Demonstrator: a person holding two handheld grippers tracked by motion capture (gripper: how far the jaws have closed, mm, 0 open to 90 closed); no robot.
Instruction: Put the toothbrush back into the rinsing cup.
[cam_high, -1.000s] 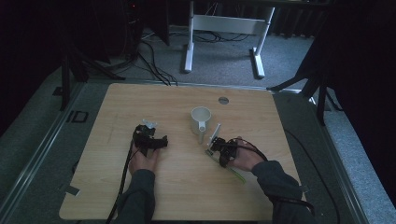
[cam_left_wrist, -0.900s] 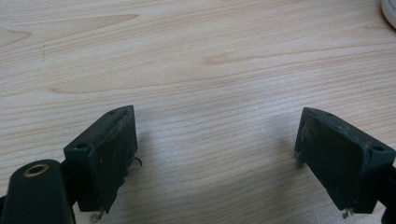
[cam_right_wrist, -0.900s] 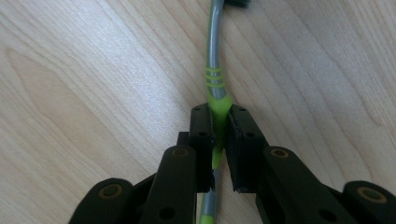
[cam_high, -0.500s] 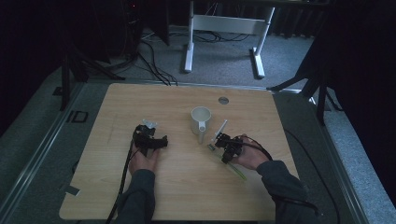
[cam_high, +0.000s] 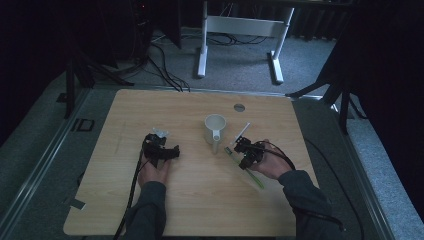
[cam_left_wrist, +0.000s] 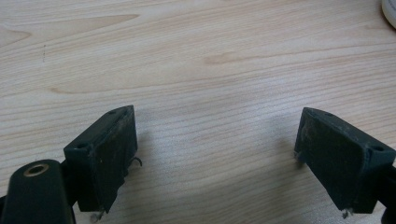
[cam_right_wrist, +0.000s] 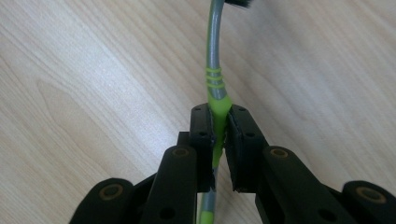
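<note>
1. The person's sleeves come in over the near edge of the desk, one hand on each claw.
2. The left claw rests left of the desk's middle, held by the left hand. In the left gripper view its jaws stand wide apart over bare wood, with nothing between them.
3. The right claw sits right of the middle, nearer the right edge, in the right hand. Its jaws are clamped together on a green and grey toothbrush; in the right gripper view the green handle runs up between the pads and the grey neck curves away above them.
4. In the high view the toothbrush lies slanted, its pale head end pointing toward the far right corner and its green tail toward the near edge.
5. A white mug stands upright just beyond and left of the right claw, near the toothbrush head, handle turned toward the near edge.
6. A small round grey cap sits near the far edge.
</note>
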